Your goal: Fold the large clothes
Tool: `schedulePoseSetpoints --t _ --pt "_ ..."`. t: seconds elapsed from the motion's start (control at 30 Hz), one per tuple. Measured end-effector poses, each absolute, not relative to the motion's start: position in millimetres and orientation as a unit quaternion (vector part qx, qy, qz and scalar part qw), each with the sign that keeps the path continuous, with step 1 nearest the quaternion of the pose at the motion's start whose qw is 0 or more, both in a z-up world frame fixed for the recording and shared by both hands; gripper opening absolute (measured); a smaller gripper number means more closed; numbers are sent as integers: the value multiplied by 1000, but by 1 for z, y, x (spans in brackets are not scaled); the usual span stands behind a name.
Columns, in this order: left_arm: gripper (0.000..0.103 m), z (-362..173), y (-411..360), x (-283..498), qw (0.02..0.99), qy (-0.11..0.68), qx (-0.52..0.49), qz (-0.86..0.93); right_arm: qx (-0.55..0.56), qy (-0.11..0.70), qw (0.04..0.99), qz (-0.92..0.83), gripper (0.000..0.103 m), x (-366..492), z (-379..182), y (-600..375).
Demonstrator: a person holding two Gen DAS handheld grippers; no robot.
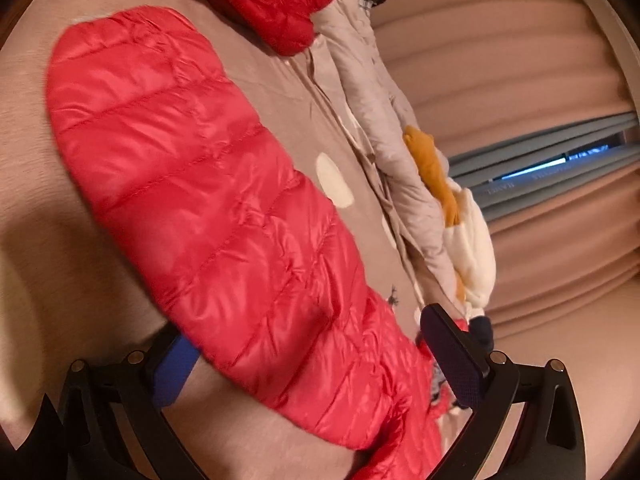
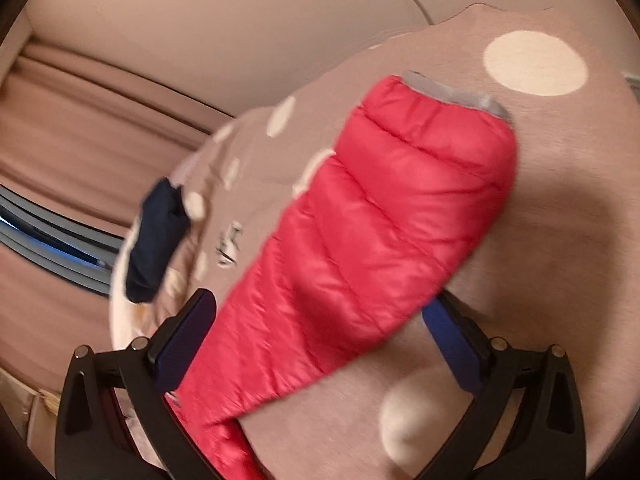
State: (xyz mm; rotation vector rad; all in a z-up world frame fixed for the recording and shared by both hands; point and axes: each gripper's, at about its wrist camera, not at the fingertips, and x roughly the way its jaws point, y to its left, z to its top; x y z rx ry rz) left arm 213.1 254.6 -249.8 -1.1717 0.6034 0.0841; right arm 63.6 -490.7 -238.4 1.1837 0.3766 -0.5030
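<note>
Jacket (image 1: pixel 224 216): one, red, sleeve (image 2: pixel 380 216) flat on bed (image 2: pixel 560 240).
Room: bare bedspread right of sleeve.
Left gripper (image 1: pixel 316 364): jaws wide, astride jacket.
Right gripper (image 2: pixel 320 344): jaws wide, astride sleeve.

red quilted jacket sleeve (image 2: pixel 384 216) between spread jaws, lying on dotted bedspread (image 2: pixel 560 184)

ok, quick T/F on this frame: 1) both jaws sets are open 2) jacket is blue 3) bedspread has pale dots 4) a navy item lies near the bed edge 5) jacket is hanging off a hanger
1) True: left gripper and right gripper both stand open, red jacket between the jaws.
2) False: it is red, quilted.
3) True: bedspread shows pale dots.
4) True: navy item in the right wrist view.
5) False: it lies on the bedspread.
</note>
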Motion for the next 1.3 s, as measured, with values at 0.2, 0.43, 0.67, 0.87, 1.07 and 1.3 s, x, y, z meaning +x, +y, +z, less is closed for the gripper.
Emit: schedulePoseSetpoints --t 0.2,0.43,0.67,0.87,1.07,1.3 --pt "81 -260 262 233 770 275 -576 -22 582 128 775 -211 86 66 -243 -490" --pt "16 -290 278 231 723 289 -626 32 581 180 759 -233 14 79 -258 -493" --pt "14 -258 256 215 793 318 -508 111 548 187 772 -264 10 71 -243 -497" --pt "13 -243 251 189 808 324 -473 135 519 191 780 -292 10 61 -242 -516" --pt "13 -226 240 176 835 323 -411 169 522 198 778 -288 13 44 -247 -532" --pt "27 -246 268 172 796 329 -472 189 527 190 768 -311 25 20 -245 -536"
